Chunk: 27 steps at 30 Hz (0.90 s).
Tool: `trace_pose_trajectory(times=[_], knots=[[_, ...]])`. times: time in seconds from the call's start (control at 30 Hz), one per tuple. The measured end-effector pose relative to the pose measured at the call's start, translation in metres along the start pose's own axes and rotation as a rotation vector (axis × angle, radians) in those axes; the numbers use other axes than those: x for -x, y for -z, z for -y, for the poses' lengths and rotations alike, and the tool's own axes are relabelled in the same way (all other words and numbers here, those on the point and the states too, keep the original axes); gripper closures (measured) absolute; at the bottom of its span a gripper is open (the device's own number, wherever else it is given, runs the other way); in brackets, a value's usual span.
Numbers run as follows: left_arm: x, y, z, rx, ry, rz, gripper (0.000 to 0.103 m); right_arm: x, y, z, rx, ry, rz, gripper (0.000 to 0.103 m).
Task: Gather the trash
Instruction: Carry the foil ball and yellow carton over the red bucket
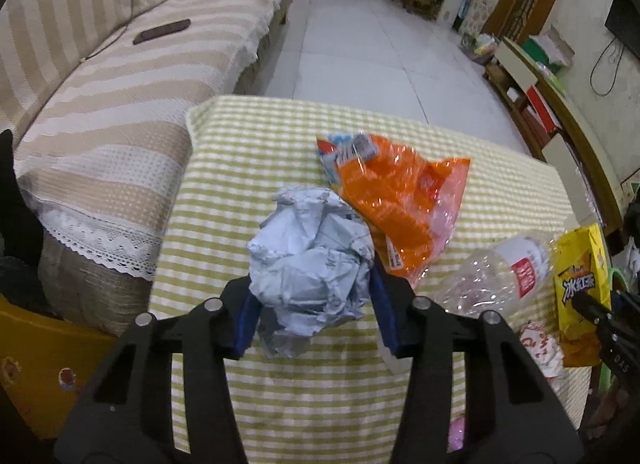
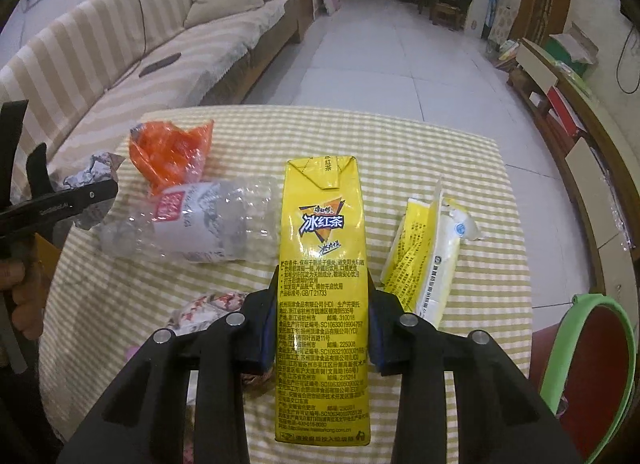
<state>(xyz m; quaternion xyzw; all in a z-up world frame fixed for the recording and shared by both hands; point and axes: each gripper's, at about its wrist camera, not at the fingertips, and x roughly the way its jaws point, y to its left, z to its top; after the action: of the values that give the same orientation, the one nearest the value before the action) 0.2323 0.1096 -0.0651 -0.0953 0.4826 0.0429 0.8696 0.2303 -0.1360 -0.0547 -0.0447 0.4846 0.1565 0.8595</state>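
Note:
My left gripper [image 1: 312, 304] is shut on a crumpled grey paper ball [image 1: 308, 260] above the green-checked table [image 1: 280, 392]. My right gripper [image 2: 322, 328] is shut on a yellow iced-tea carton [image 2: 322, 264], held flat over the table [image 2: 440, 151]. The carton also shows in the left wrist view [image 1: 580, 288]. An orange plastic bag [image 1: 400, 191] lies behind the paper ball. A crushed clear bottle [image 2: 192, 223] with a red label lies left of the carton. The left gripper [image 2: 60, 207] and paper ball [image 2: 96, 171] show at the left edge of the right wrist view.
A torn yellow-white wrapper [image 2: 428, 256] lies right of the carton. A crumpled red-white wrapper [image 2: 208, 308] lies near my right fingers. A green-rimmed bin [image 2: 592, 368] stands at the table's right. A striped sofa [image 1: 120, 103] with a dark phone [image 1: 162, 31] runs along the left. A yellow bin [image 1: 36, 376] is at lower left.

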Motion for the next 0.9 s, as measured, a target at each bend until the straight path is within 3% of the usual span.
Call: trace_pose_trajectory(times=[0.53, 0.9], knots=[[0.090, 0.015, 0.023, -0.020, 0.057, 0.093, 0.057, 0.085, 0.007, -0.012, 0.001, -0.015, 0.118, 0.069], [0.155, 0.038, 0.073, -0.091, 0.140, 0.159, 0.057, 0.160, 0.040, 0.006, -0.029, 0.021, 0.197, 0.069]])
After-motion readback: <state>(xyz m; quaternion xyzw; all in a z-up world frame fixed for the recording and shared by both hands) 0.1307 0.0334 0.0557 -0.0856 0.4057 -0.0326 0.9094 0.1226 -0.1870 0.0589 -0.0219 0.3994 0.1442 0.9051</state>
